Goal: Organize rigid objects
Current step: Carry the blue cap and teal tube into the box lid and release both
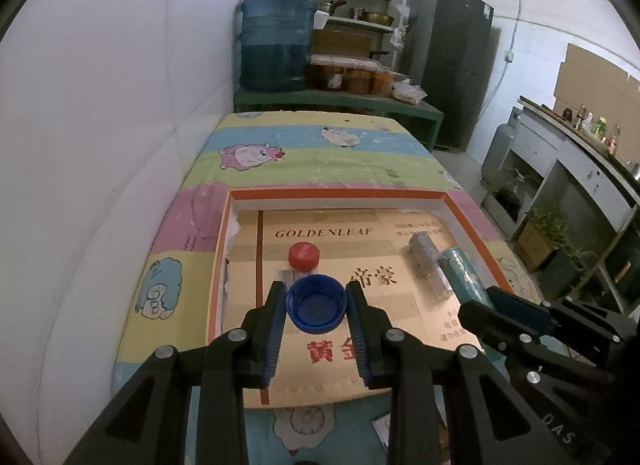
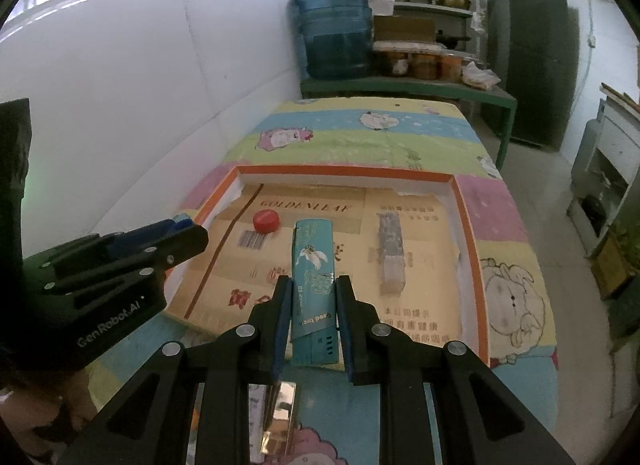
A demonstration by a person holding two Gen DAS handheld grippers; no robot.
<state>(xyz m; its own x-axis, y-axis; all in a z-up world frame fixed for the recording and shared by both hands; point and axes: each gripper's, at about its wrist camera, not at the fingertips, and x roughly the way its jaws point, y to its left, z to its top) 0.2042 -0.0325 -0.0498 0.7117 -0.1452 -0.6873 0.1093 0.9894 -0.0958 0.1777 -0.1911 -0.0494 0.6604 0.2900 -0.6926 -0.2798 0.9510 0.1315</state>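
Looking through the left wrist cam: our left gripper [image 1: 316, 307] is clamped on a blue bottle cap [image 1: 317, 303], open side up, pads pressing both sides. We hold it over the shallow orange-rimmed box [image 1: 340, 193], which sits on the cartoon-print tablecloth [image 1: 320, 161] and is lined with Goldenleaf cardboard [image 1: 324, 233]. A red cap [image 1: 304, 255] lies on the liner just beyond the blue one, not touching. A grey patterned roll [image 1: 426, 261] lies toward the box's right side; beside it our right gripper [image 1: 492, 305] comes in with the teal lighter [image 1: 464, 277].

Right wrist cam: right gripper [image 2: 311, 305] is closed on the teal lighter [image 2: 313, 265], long axis pointing away, over the box [image 2: 466, 217] middle. Red cap [image 2: 266, 221] sits left of the lighter tip, grey roll [image 2: 391, 253] to the right, well apart. Left gripper [image 2: 176, 229] shows at the left edge; its jaws can't be read here. A blue water jug [image 2: 334, 31] stands behind the table.
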